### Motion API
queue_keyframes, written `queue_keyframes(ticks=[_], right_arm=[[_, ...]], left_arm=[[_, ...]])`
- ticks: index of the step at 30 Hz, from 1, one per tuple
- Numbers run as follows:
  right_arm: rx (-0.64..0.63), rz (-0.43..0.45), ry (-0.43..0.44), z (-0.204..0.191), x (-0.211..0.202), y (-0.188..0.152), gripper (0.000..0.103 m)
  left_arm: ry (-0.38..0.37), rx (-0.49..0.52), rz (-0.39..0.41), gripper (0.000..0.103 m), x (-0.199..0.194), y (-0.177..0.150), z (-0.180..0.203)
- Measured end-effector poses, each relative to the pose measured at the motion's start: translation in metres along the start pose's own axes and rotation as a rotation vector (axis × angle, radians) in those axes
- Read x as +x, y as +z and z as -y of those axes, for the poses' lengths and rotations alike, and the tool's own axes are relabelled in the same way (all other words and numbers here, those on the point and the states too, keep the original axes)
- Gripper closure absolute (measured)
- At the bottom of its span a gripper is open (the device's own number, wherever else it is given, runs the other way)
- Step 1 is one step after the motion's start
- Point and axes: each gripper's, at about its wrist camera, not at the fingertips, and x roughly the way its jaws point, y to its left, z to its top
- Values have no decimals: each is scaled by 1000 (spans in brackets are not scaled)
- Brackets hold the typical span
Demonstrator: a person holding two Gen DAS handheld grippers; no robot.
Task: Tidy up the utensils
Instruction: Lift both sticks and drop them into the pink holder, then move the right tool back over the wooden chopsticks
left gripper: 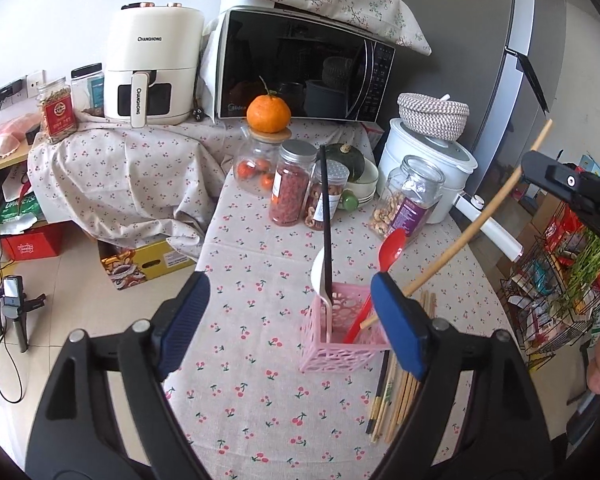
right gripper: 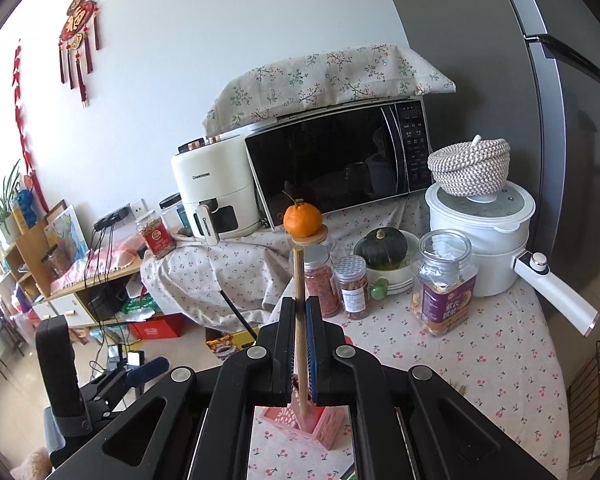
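A pink lattice utensil basket point(left gripper: 342, 338) stands on the cherry-print tablecloth point(left gripper: 260, 320). It holds a white spoon point(left gripper: 323, 280), a black chopstick point(left gripper: 326, 216) and a red spoon point(left gripper: 374, 280). My right gripper point(right gripper: 300, 320) is shut on a wooden chopstick point(right gripper: 299, 300), held upright with its lower end in the basket point(right gripper: 320, 424). In the left wrist view that chopstick point(left gripper: 472, 232) slants down from the right gripper point(left gripper: 572, 188) into the basket. My left gripper point(left gripper: 288, 328) is open and empty, hovering in front of the basket. Several chopsticks point(left gripper: 396, 396) lie on the cloth right of the basket.
Jars of snacks point(left gripper: 292, 184), a jar topped by an orange point(left gripper: 268, 114), a green squash point(left gripper: 346, 158) and a white pot point(left gripper: 432, 168) crowd the back of the table. A microwave point(left gripper: 300, 64) and air fryer point(left gripper: 152, 68) stand behind. A wire rack point(left gripper: 556, 288) is to the right.
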Motion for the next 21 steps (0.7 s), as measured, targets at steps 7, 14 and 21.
queue_keyframes(ticks=[7,14,21], right_arm=[[25,-105,-38,4,46,-14,98],[83,-196,-43,18,77,-23,98],[108,-237,-16,28,80,-17,83]], left_arm=[[23,8,-69,20,16,-16,-5],[15,12,-147,20,27,-23,-4],[-3,13,-163,20,29,-25,1]])
